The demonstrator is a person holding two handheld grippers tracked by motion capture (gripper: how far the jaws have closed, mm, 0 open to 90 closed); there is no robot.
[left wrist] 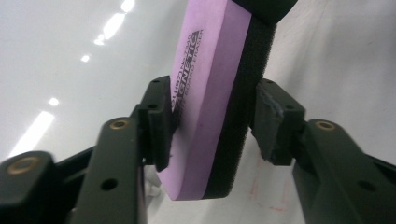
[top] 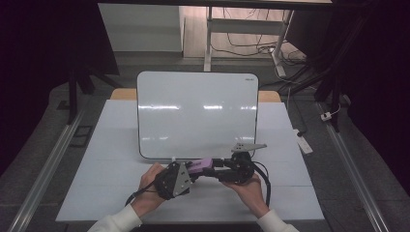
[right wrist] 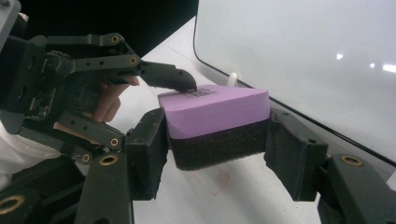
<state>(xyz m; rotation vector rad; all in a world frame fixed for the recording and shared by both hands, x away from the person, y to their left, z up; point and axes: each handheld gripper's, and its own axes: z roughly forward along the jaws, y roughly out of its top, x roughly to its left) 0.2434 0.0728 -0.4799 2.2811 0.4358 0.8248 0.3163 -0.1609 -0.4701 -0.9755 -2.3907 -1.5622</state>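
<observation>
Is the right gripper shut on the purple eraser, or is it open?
Shut on it. In the right gripper view both fingers of the right gripper press the ends of the whiteboard eraser, which is off the table.

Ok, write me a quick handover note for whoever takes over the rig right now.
Right gripper: shut on the purple eraser, pads on its sides.
Left gripper: jaws around the other end of the eraser, purple face and black felt between the pads; whether they press yet is unclear.
The eraser is held off the table, in front of the whiteboard, whose surface looks blank.
Done: eraser picked up.
Left: probably finish passing it between grippers, then use it on the board.
</observation>
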